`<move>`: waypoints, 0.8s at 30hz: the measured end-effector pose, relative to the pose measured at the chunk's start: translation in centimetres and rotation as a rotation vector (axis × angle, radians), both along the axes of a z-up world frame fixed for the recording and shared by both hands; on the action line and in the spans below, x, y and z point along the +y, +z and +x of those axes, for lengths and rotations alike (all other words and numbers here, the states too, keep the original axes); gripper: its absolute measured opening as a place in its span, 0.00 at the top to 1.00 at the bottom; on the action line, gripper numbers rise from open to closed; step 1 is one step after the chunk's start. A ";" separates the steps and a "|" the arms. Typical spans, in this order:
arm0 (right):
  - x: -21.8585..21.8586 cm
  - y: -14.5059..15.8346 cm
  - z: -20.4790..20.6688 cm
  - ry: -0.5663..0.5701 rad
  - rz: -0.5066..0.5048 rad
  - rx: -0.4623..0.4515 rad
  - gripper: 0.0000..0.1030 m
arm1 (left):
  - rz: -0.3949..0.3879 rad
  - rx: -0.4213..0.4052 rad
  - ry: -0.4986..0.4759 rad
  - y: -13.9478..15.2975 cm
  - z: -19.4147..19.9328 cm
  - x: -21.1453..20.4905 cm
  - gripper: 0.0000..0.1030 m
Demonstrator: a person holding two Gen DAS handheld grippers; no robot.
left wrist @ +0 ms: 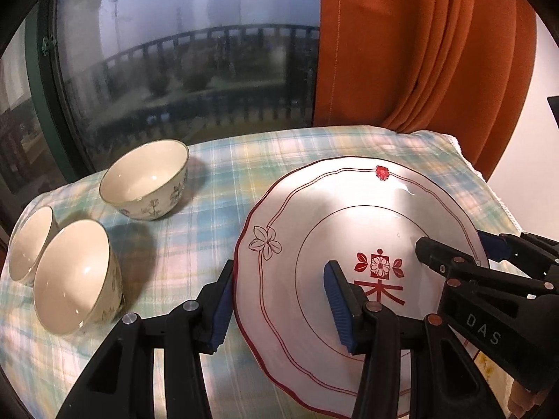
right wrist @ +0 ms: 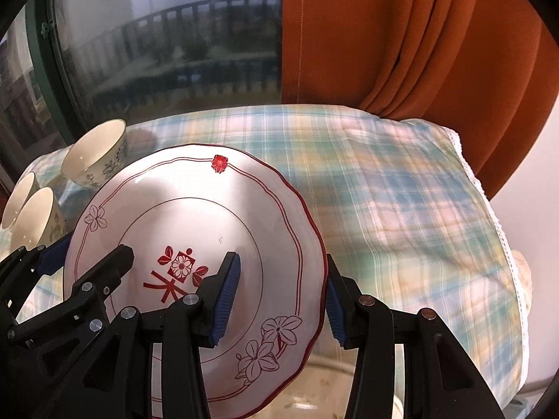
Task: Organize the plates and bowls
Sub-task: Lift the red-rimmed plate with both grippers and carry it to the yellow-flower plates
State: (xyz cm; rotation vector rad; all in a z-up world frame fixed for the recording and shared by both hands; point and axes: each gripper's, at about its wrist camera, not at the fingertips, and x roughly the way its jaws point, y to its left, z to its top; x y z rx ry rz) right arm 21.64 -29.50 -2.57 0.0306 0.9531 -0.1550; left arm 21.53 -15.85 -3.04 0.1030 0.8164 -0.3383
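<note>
A white plate (left wrist: 314,216) with red rim lines, flowers and a red character is held tilted above the table. My left gripper (left wrist: 279,305) straddles its left rim, one blue pad under and one on top. My right gripper (right wrist: 279,300) straddles its right rim (right wrist: 307,244) the same way, and shows at the right in the left wrist view (left wrist: 454,255). Three cream bowls with leaf prints stand on the cloth at the left: one upright at the back (left wrist: 146,181), two close together nearer (left wrist: 70,276) (left wrist: 28,241).
The table wears a plaid blue-green cloth (right wrist: 401,192) with a lace edge at the right. A dark window (left wrist: 174,52) is behind the table and an orange curtain (left wrist: 419,45) hangs at the back right. Another dish shows dimly under the plate (right wrist: 314,384).
</note>
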 end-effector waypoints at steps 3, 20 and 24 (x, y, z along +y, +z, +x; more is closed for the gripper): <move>0.0 0.1 -1.4 -0.010 -0.006 -0.002 0.52 | -0.011 0.003 -0.008 0.1 -1.2 0.1 0.52; -0.6 0.6 -10.8 -0.042 0.007 -0.037 0.52 | 0.010 -0.040 -0.051 0.8 -9.5 -1.3 0.52; -2.0 0.6 -12.8 -0.073 0.016 -0.050 0.52 | 0.014 -0.042 -0.083 0.6 -11.1 -2.7 0.52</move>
